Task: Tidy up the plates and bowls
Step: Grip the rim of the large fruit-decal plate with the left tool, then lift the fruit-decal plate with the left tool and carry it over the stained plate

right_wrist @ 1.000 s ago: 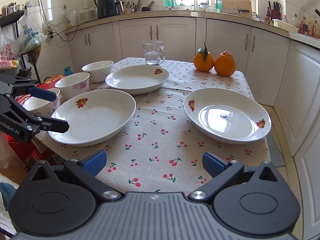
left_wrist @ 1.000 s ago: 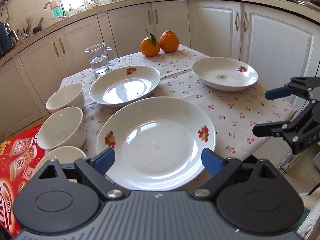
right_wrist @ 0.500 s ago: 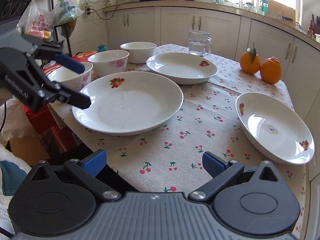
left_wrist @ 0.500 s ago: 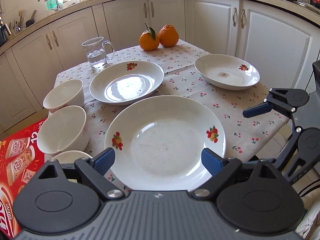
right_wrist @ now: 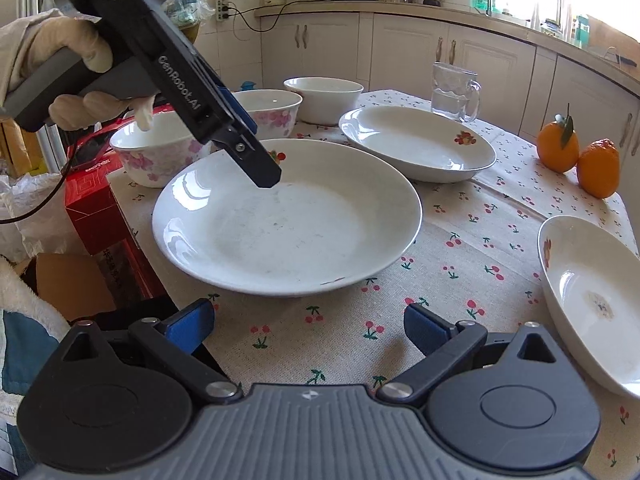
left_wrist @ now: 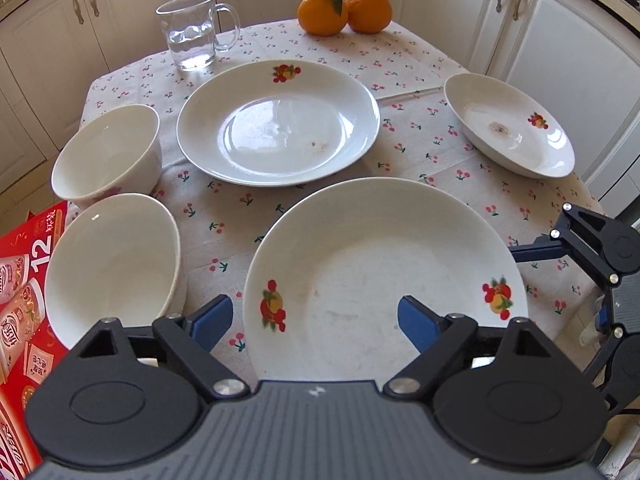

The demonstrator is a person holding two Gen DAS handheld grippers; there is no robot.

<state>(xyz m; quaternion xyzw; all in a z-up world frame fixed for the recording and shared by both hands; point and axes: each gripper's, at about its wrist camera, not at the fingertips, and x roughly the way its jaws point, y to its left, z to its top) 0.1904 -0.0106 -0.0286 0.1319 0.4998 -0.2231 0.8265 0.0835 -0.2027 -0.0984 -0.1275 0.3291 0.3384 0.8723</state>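
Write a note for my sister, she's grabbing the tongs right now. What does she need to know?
Left tongs: closing around the near rim of the big plate, not pinching it yet.
Right tongs: open, empty, over the tablecloth beside that plate.
Things: second plate in the middle, third plate at the table's right edge, three bowls in a row along the left edge.
Done: nothing stacked.
Left: stack the plates, nest the bowls.

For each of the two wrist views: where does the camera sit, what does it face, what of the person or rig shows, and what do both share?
Left wrist: on the left gripper, angled down over the nearest plate; its jaws are closing, not yet gripping; the right gripper shows at right.
Right wrist: on the right gripper, facing across the table; a gloved hand holds the left gripper.
Shared: that plate, glass mug, oranges.
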